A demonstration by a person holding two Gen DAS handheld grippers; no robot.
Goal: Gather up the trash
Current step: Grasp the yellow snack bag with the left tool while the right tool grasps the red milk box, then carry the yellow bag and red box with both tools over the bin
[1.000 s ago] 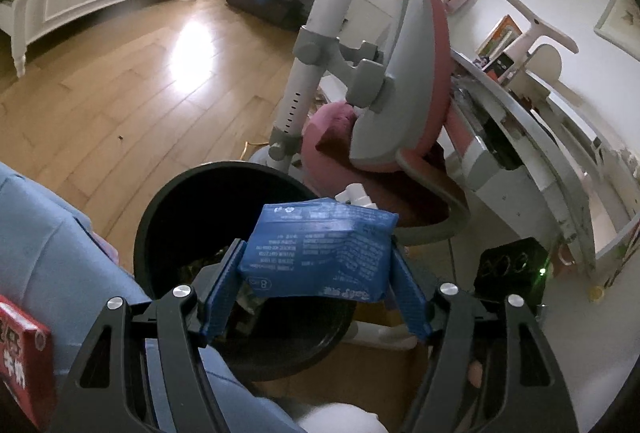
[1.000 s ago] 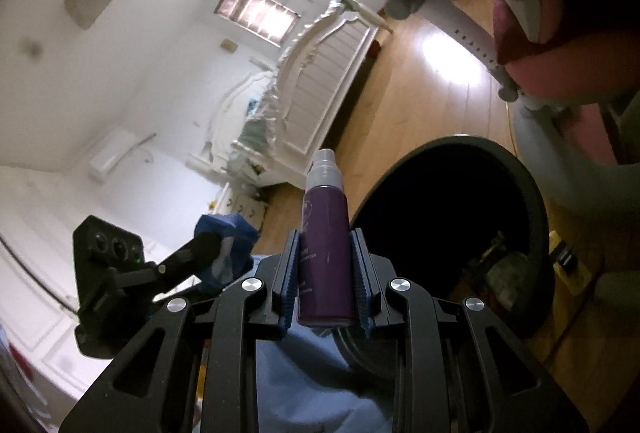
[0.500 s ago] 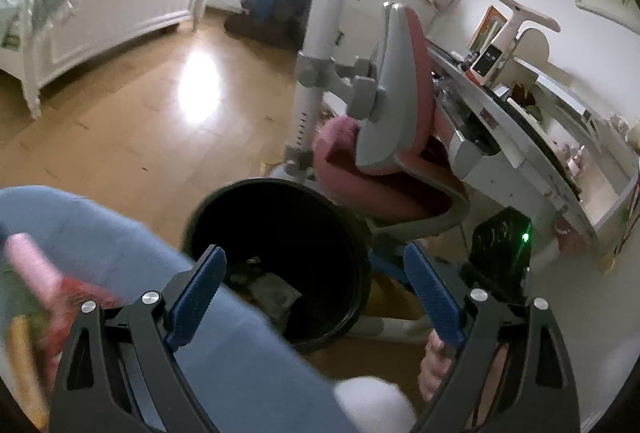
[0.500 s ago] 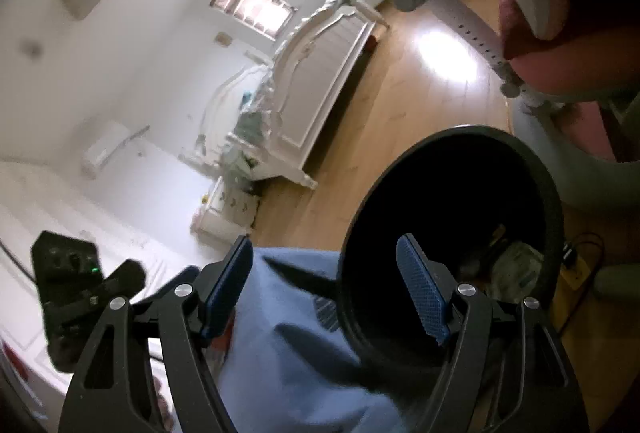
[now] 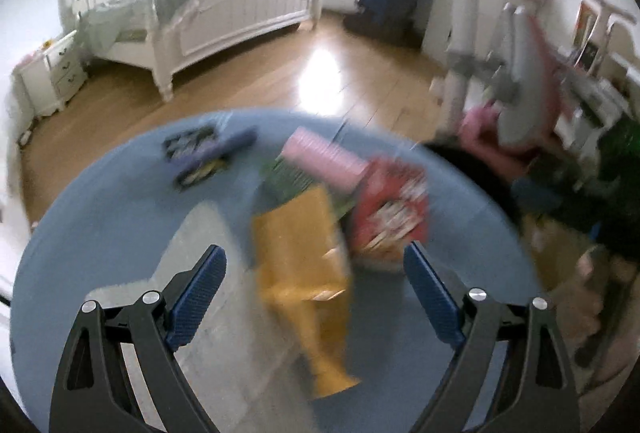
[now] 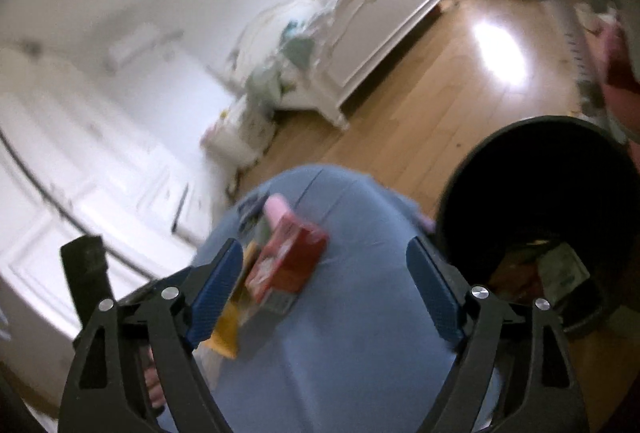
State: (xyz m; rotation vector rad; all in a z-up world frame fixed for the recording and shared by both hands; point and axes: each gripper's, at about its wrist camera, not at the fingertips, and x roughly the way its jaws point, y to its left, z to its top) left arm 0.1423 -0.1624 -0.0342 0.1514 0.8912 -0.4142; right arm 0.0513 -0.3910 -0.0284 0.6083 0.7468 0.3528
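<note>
Two tools, both spread wide, nothing held | left tool (image 5: 314, 279) above blue desk (image 5: 120, 225): yellow packet (image 5: 300, 253), red box (image 5: 390, 209), pink tube (image 5: 324, 157), all blurred | right tool (image 6: 324, 283) above same desk, black bin (image 6: 552, 193) just beside, wrappers inside

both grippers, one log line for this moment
left gripper: open, empty | right gripper: open, empty | red box, yellow packet on blue table | bin beside
</note>
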